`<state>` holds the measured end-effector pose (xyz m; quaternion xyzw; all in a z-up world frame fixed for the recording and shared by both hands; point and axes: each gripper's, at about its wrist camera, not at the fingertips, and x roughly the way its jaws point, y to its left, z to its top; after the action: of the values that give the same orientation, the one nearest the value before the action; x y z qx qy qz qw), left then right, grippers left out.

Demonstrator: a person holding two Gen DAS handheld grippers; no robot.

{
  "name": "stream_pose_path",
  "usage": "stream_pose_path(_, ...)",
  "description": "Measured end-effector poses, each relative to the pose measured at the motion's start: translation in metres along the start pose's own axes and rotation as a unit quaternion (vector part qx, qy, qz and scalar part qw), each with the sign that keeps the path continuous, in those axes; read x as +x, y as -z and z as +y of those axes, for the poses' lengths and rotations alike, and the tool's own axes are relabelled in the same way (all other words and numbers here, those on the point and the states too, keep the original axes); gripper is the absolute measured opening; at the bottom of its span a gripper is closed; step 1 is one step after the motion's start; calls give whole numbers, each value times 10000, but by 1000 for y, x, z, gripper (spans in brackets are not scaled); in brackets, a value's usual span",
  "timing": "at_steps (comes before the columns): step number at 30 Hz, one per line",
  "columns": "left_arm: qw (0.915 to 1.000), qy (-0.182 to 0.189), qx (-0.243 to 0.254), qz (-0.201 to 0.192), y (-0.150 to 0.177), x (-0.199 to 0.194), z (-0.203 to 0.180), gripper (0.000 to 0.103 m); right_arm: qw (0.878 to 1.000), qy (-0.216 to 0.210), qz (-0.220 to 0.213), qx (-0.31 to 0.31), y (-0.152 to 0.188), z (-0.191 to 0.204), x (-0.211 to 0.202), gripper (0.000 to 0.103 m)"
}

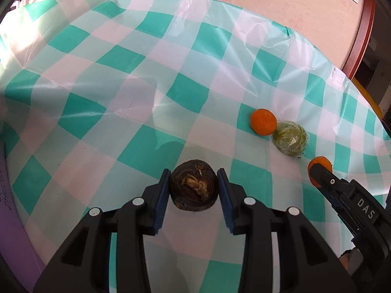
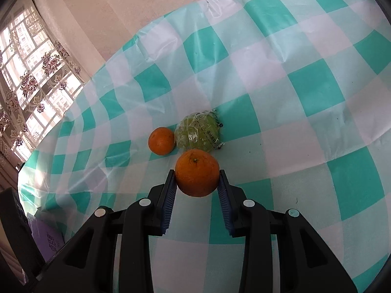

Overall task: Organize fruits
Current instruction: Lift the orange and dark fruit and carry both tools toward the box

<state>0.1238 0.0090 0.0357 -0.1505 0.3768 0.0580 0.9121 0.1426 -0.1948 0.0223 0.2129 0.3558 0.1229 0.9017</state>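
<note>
1. The left gripper (image 1: 193, 188) is clamped on a dark, shrivelled fruit (image 1: 194, 188), its blue pads pressing both sides above the checked tablecloth (image 1: 122, 78).
2. The right gripper (image 2: 197, 183) is clamped on an orange (image 2: 197, 172), caught only by the pad tips; on that round skin the grip looks slight, and the orange may squirt free and roll.
3. Just beyond sit a smaller orange (image 2: 161, 141) and a plastic-wrapped green fruit (image 2: 199, 131), touching; setting down too close could knock them apart.
4. The glossy cloth, wrinkled near the edge, would likely let loose fruit run.
</note>
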Motion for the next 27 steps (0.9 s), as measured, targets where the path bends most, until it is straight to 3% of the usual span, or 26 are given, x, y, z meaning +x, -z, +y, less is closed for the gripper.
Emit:
stream_pose_path(9, 9997, 110, 212, 40, 43, -17, 9, 38, 9998, -77, 185, 4, 40, 7, -32, 35)
stream_pose_path(27, 9974, 638, 331, 62, 121, -97, 36, 38, 9985, -319, 347, -289, 111, 19, -96, 35)
